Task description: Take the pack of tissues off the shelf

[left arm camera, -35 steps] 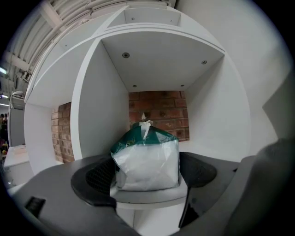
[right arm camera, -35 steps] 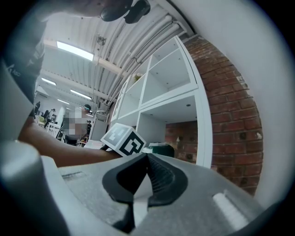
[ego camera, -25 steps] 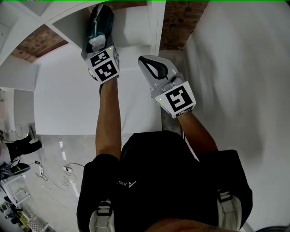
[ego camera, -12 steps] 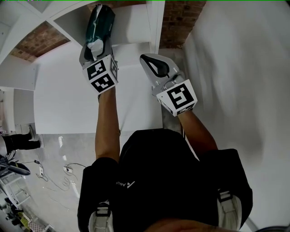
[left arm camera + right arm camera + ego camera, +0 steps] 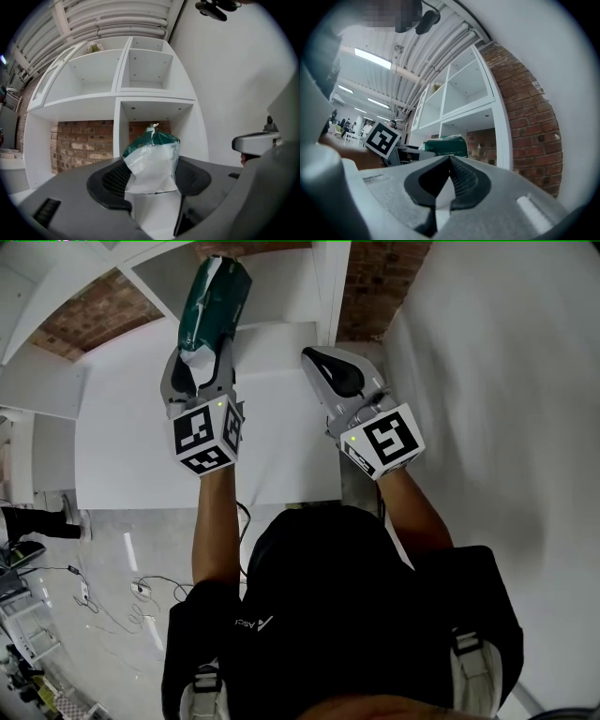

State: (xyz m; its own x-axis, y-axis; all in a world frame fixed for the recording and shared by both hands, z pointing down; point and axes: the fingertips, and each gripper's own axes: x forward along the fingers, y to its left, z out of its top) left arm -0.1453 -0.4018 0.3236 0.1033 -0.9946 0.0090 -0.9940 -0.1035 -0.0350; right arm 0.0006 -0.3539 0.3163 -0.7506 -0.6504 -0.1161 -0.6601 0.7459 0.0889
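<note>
The pack of tissues point(image 5: 214, 298), green with a white end, is pinched by your left gripper point(image 5: 200, 360). Its jaws have just been closing, and in the left gripper view both pads press on the crumpled white end of the pack point(image 5: 152, 159). The green end points away from you, towards the shelf unit point(image 5: 323, 296).

Seen along the left gripper point(image 5: 152, 176), the pack sits in front of the lower right compartment of the shelf unit point(image 5: 117, 101), just under the board that roofs it. The brick wall point(image 5: 79, 140) shows through the open back of that compartment. Nothing is visible under the pack, and no view settles whether its far end is inside the opening or just outside it.

Your right gripper point(image 5: 314, 357) hangs in front of the same shelf unit, to the right of the pack and apart from it, close to the unit's right upright. In the right gripper view its jaws point(image 5: 450, 161) are pressed together at the tips with nothing between them. From there you see the pack point(image 5: 447, 146) lying level at the mouth of that lower compartment, with brick point(image 5: 525, 117) to the right of the shelf unit.
</note>
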